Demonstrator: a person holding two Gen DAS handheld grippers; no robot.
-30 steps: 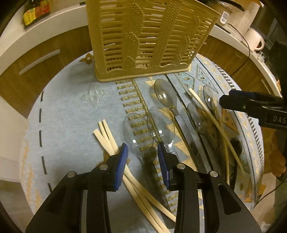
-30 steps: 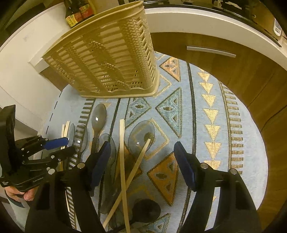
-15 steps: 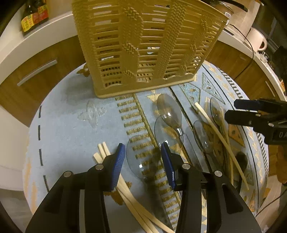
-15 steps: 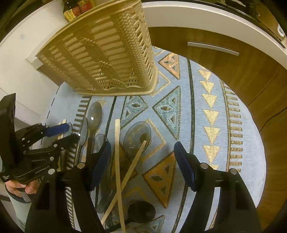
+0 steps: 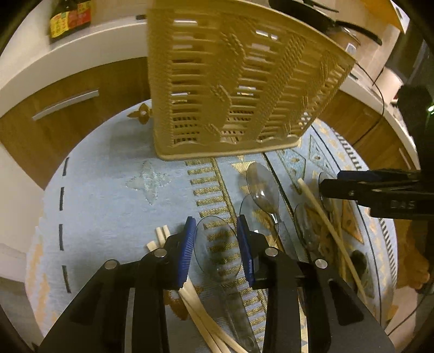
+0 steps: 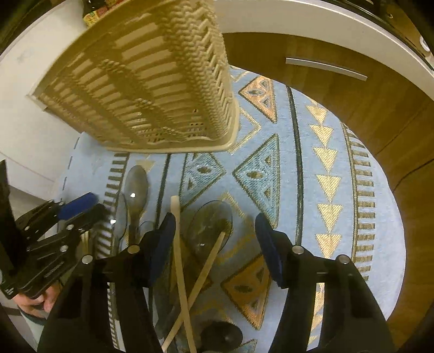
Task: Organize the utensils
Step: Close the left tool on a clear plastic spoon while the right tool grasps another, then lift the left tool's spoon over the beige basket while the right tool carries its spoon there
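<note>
A beige slatted utensil basket [image 5: 230,89] [image 6: 152,81] stands at the far side of the patterned mat. Several clear plastic spoons and pale chopsticks lie in front of it. My left gripper [image 5: 217,244] points down over one clear spoon [image 5: 217,252]. Its jaws are closing with the spoon's bowl between the blue pads, and I see no firm press. A pair of chopsticks [image 5: 160,237] lies under its left finger. My right gripper [image 6: 215,241] is closing too, straddling another clear spoon [image 6: 208,225] and two crossed chopsticks [image 6: 179,260] without gripping them.
A light blue mat [image 6: 328,190] covers the round table. Wooden cabinet fronts with metal handles [image 5: 65,104] and a white counter ring it. A sauce bottle [image 5: 70,19] stands on the counter. A person's hand [image 6: 32,301] holds the left gripper [image 6: 89,209]. A dark spoon [image 6: 225,336] lies near.
My left gripper moved forward until its pads flank the clear spoon's bowl, and its jaws narrowed. The right jaws narrowed over the spoon and chopsticks. The basket looms closer in both views.
</note>
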